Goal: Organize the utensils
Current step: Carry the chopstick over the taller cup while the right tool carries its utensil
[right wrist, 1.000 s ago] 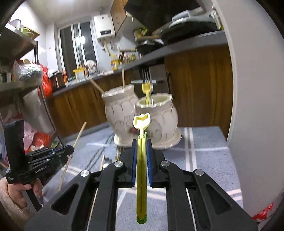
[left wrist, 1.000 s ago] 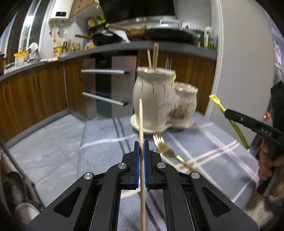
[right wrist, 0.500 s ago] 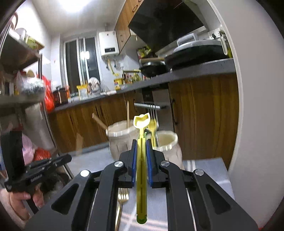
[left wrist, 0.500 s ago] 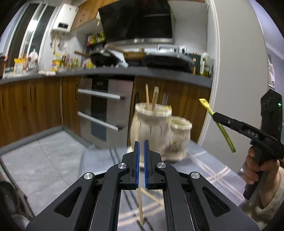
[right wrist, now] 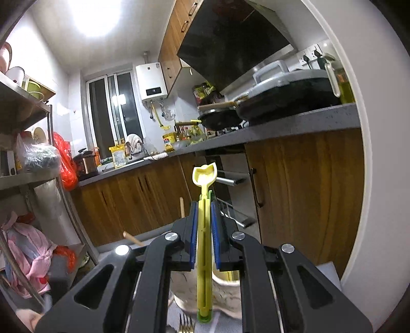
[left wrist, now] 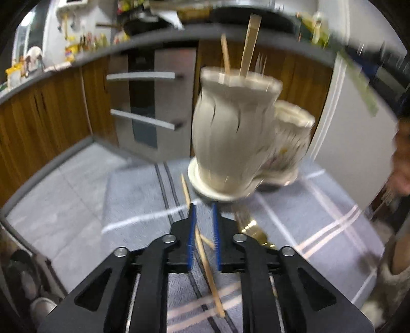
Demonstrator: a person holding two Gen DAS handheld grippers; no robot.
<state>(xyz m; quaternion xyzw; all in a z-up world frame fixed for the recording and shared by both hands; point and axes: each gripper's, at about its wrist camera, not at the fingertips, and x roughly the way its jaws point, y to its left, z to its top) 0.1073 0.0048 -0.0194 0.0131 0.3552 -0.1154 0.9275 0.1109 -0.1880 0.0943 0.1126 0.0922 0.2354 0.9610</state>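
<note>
Indoor artificial lighting: right wrist view sharp, ceiling lamp [right wrist: 93, 16] blown out to white glare at upper left; left wrist view dimmer, smeared by motion blur, worst on the pale holders [left wrist: 235, 133]; both fisheye-curved with dark corners.

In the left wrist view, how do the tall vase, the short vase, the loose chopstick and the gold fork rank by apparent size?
1. Tall vase, clearly largest.
2. Short vase, partly hidden behind it.
3. Chopstick, long but thin, and near the camera.
4. Gold fork, mostly hidden by the gripper, so unsure.
</note>
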